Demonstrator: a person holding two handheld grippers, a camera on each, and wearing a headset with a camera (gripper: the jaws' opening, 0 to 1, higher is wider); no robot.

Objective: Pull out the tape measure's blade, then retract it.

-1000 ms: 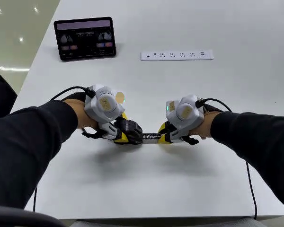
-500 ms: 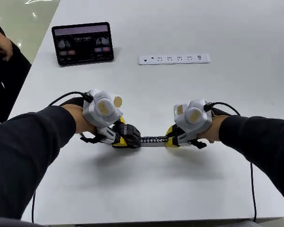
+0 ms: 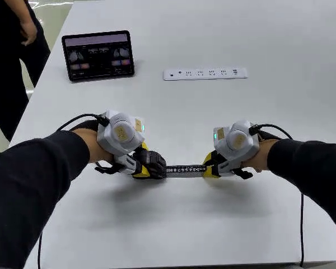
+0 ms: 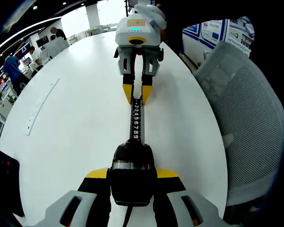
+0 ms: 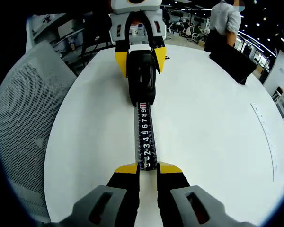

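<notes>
While the left gripper (image 3: 144, 167) has its yellow-tipped jaws clamped round the tape measure's case (image 4: 131, 168), a chunky black block with rounded, rubbery-looking sides lying toward the near edge of the smooth white bench (image 3: 173, 224), the blade (image 5: 146, 137) runs out of it to the right as a short, flat, stiff strip printed with black numerals. Its long axis lies parallel to that near edge, straight from one gripper to the other; whether it touches the top I cannot tell. The right gripper (image 5: 147, 169) pinches the blade's free end, jaws almost together on the thin strip. The pull looks only partly made: the coming move would carry the right gripper rightward along this axis while the left anchors the case
</notes>
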